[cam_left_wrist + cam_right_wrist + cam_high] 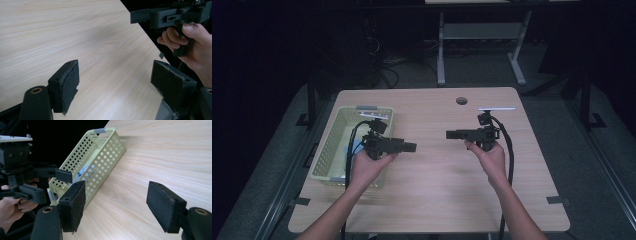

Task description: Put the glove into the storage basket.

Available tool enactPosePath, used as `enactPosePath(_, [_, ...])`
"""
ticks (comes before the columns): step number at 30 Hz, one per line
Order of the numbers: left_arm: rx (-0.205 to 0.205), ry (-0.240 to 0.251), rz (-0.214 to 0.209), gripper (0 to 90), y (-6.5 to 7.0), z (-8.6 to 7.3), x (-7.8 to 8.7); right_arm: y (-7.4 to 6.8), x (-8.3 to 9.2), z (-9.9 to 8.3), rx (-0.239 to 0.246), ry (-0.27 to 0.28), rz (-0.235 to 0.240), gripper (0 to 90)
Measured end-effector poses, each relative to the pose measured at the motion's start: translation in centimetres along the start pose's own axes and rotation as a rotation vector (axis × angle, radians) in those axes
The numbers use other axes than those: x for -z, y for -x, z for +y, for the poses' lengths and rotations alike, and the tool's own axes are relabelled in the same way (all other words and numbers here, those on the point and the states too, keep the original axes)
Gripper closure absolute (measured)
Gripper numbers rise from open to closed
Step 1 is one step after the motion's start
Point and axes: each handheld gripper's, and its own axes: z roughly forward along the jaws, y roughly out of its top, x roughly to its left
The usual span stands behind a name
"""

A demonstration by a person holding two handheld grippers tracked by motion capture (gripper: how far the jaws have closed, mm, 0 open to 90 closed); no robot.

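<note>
Light wood table [432, 185] sat in a dark room, pale green perforated basket [332, 150] at its left edge. Left gripper [411, 147] and right gripper [451, 134] faced each other mid-table, both jaws spread wide, holding nothing.

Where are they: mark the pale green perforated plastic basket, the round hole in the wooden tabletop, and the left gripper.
pale green perforated plastic basket [100, 161], right gripper view, on its holed side wall.
round hole in the wooden tabletop [461, 101], high view, on its dark centre.
left gripper [411, 147], high view, at the jaw tips.
</note>
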Motion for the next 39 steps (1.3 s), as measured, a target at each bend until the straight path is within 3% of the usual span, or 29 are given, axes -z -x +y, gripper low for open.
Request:
enactPosePath(8, [-0.036,-0.014,-0.005,22.0,1.0,-0.2,-0.9,1.0,1.2,-0.6,-0.017,0.013,-0.016,30.3])
enactPosePath(24, [-0.069,-0.043,-0.041,22.1,2.9,-1.0,-3.1,3.1,3.3,-2.2,-0.057,0.028,-0.052,27.9])
enactPosePath(39, [-0.077,-0.07,-0.068,22.1,4.1,-2.6,-5.3,4.9,5.4,-3.9,-0.086,0.04,-0.079,27.3])
